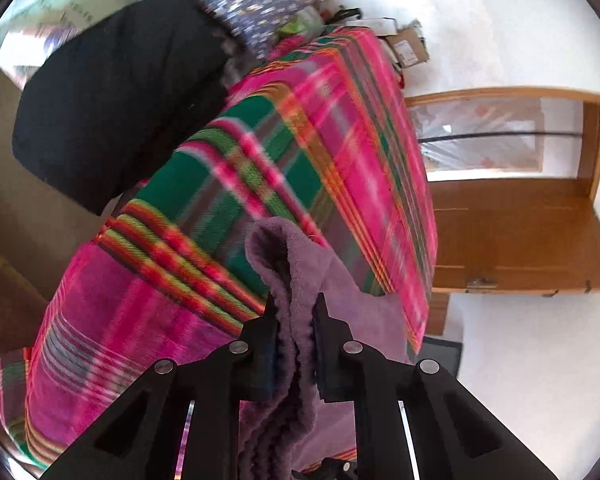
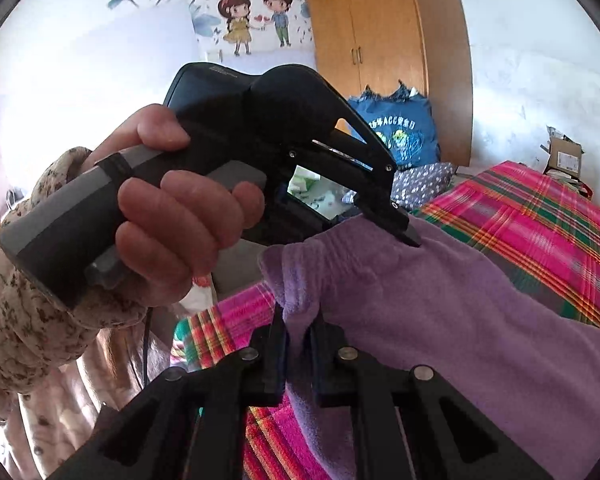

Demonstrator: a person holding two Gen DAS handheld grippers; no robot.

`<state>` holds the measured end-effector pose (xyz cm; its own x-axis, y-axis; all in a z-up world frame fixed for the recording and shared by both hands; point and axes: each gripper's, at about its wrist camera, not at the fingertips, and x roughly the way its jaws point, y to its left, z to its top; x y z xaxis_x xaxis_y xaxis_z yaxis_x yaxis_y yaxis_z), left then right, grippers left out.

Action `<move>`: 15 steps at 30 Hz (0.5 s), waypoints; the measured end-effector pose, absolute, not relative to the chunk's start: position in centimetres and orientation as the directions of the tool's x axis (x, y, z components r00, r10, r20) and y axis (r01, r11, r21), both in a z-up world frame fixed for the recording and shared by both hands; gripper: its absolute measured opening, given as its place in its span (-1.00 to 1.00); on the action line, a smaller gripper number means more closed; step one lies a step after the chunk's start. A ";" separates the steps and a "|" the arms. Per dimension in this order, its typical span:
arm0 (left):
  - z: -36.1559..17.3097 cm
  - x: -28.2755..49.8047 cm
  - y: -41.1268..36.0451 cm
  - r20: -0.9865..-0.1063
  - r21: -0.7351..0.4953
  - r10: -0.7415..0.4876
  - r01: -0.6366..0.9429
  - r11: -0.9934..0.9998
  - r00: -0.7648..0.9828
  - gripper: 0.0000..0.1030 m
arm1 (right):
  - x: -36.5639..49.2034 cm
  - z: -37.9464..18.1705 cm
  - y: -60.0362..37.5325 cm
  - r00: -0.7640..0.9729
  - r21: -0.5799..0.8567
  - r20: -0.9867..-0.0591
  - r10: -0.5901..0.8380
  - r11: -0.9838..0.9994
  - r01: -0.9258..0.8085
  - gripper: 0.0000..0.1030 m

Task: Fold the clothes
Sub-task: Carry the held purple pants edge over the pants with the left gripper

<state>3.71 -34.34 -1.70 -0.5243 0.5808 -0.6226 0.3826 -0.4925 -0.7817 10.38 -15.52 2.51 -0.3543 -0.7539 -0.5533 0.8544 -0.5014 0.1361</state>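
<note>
We had the purple fleece garment [image 2: 440, 312] lying over the plaid bedspread [image 1: 204, 184], which was pink, green and orange, woven-looking and flat under it. Both grippers were clenched on the garment's edge: left gripper [image 1: 294, 312] pinched a bunched fold of the soft, nubby fabric between its black jaws, right gripper [image 2: 298, 320] pinched a gathered ridge near the other end, cloth sagging between them. From the right wrist view, the left hand [image 2: 180, 220] wrapped the grey-and-black handle of its gripper, speckled beige sleeve [image 2: 24, 292] at the wrist, and that tool body blocked most of the view beyond the bed's far side. On the bed's far end we saw a black bulky item [image 1: 116, 96], matte, rounded, blurred, beside a blue-purple dotted cloth [image 1: 252, 4]. Further back stood a blue printed bag [image 2: 400, 128] against a wooden wardrobe [image 2: 372, 32], smooth orange-brown panels. A cardboard box [image 2: 564, 156] sat by the white wall, near the bed's corner. A cartoon wall sticker [image 2: 256, 20] of two figures was on the wall. A wooden door [image 1: 516, 232] showed in the left wrist view.
</note>
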 end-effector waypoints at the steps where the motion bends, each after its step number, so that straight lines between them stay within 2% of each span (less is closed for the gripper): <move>1: -1.2 3.6 -33.9 -0.623 -0.781 0.578 0.372 -0.502 -0.527 -0.72 | 10.4 2.7 -15.1 -0.355 0.144 -0.545 -0.760 -0.501 0.853 -0.82; 15: 4.5 1.9 -26.8 -0.626 -0.762 0.590 0.242 -0.600 -0.509 -0.71 | 10.4 5.4 -8.5 -0.427 0.175 -0.457 -0.781 -0.549 0.817 -0.82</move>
